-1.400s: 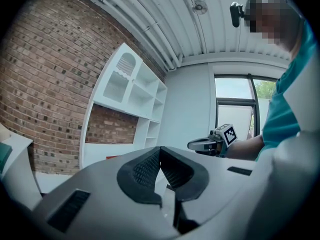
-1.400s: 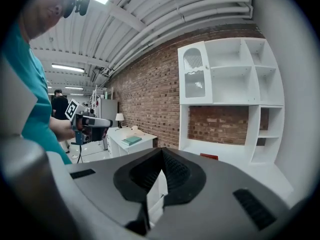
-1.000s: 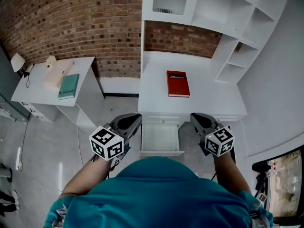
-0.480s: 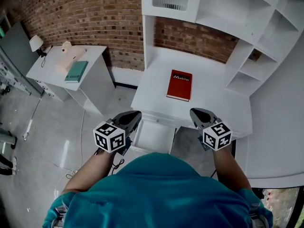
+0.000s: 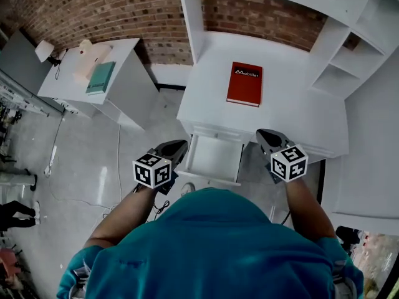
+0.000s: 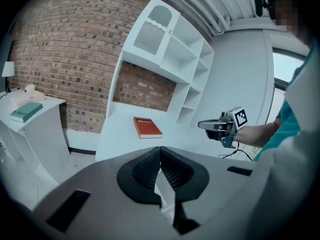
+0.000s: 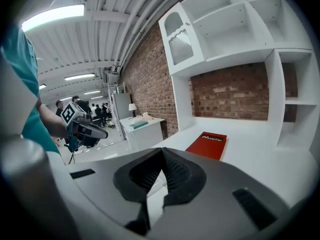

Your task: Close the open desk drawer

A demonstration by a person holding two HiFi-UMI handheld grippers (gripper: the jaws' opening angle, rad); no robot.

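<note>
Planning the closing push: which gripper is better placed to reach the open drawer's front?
Probably left: the left gripper hangs beside the drawer, near its front; the right gripper is farther off.

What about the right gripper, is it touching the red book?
Apart. The head view shows bare white desk between the right gripper and the red book. Its jaws are shut, empty.

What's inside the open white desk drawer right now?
In the head view the open white desk drawer shows only its bare white bottom, with nothing lying on it. Whatever part of it sits under the white desktop is hidden.
</note>
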